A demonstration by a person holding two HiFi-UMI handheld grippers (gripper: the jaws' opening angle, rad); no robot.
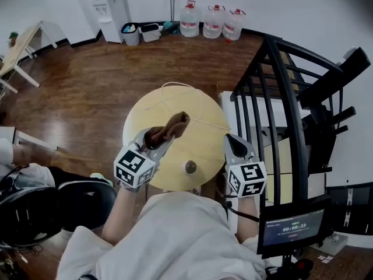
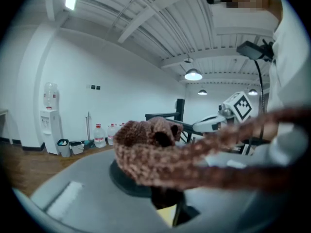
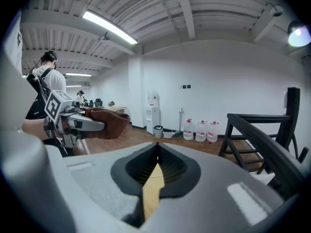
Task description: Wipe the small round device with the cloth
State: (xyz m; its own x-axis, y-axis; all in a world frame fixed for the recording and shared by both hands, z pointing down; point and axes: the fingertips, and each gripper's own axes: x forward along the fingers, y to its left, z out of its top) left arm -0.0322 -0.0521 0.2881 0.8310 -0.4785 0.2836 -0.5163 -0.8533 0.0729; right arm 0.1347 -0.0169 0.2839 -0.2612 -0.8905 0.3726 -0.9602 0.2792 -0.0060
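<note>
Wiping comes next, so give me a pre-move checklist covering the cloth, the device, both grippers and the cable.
1. Cloth clamped in left gripper: ok.
2. Small round device uncovered on round table: ok.
3. Cloth touching device: not ok; the cloth is held apart from it, farther from the person.
4. Right gripper shut and empty: ok.
5. Something steadying the device: not ok.
6. White cable apart from device: ok.

The jaws clamp a bunched brown knitted cloth.
</note>
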